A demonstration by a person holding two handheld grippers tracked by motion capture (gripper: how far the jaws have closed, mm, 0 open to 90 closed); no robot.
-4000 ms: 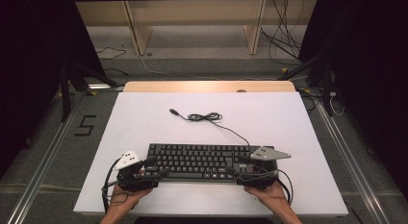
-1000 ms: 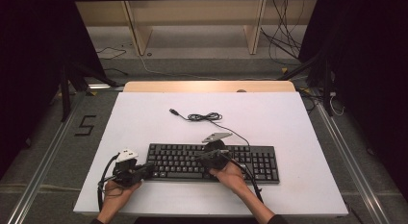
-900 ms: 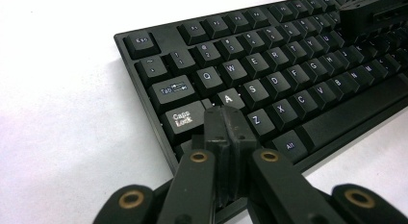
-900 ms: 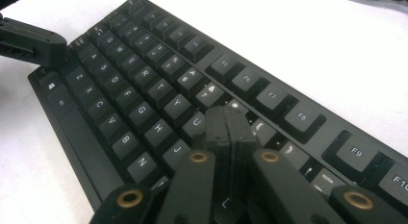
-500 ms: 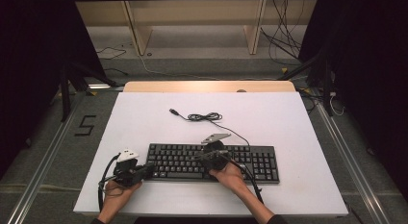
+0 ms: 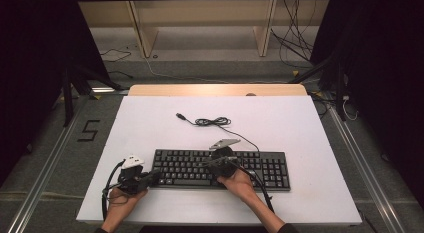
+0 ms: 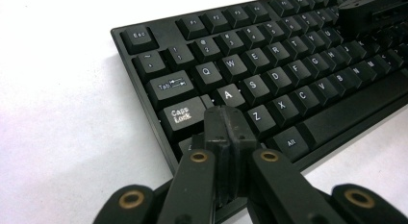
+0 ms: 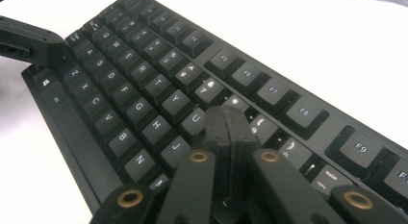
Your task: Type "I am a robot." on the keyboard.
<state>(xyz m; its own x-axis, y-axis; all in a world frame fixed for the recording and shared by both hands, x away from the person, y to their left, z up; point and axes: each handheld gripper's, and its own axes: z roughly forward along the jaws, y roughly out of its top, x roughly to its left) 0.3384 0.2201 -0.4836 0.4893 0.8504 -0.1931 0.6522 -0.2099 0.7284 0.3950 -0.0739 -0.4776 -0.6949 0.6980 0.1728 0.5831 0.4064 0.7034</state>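
Black keyboard [image 6: 220, 169] lay flat near the desk's [image 6: 300, 123] front edge, long axis left-right, keys up, left claw [image 7: 226, 123] closed over Shift, right claw [image 8: 228, 123] closed over mid-keys, both empty
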